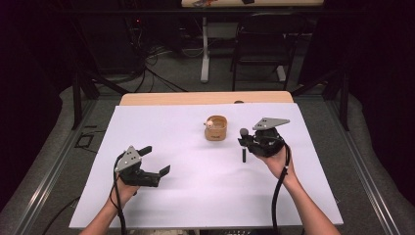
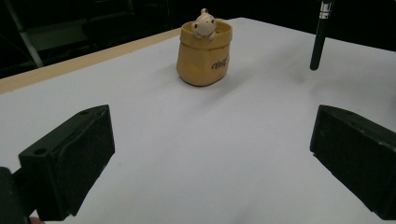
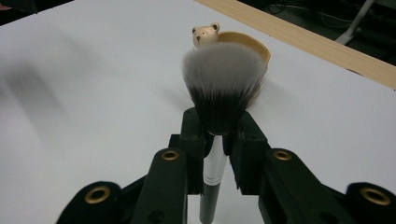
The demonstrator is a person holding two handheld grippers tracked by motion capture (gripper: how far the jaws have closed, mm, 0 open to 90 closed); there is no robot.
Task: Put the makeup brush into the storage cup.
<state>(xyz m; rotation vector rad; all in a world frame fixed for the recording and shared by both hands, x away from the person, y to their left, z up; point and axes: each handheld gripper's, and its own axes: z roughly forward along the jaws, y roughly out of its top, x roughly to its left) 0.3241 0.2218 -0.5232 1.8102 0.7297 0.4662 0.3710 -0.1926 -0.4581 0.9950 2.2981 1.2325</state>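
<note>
A tan pouch-shaped cup (image 1: 216,129) with a small bear figure (image 2: 204,23) on its rim stands upright at the middle of the white sheet (image 1: 195,196). My right gripper (image 1: 243,142) is just right of the cup, shut on a makeup brush (image 1: 243,147). The brush's grey-white bristles (image 3: 223,77) point up and its black handle (image 2: 320,39) hangs down above the sheet. In the right gripper view the cup (image 3: 256,46) sits right behind the bristles. My left gripper (image 1: 156,160) hovers at the left front, open and holding nothing, with the cup (image 2: 204,53) well ahead of it.
A wooden table edge (image 1: 205,98) shows beyond the sheet's far side. Farther back stand a dark chair (image 1: 262,46), a white table leg (image 1: 204,54) and cables on the floor. Metal rails (image 1: 44,176) run along both sides of the table.
</note>
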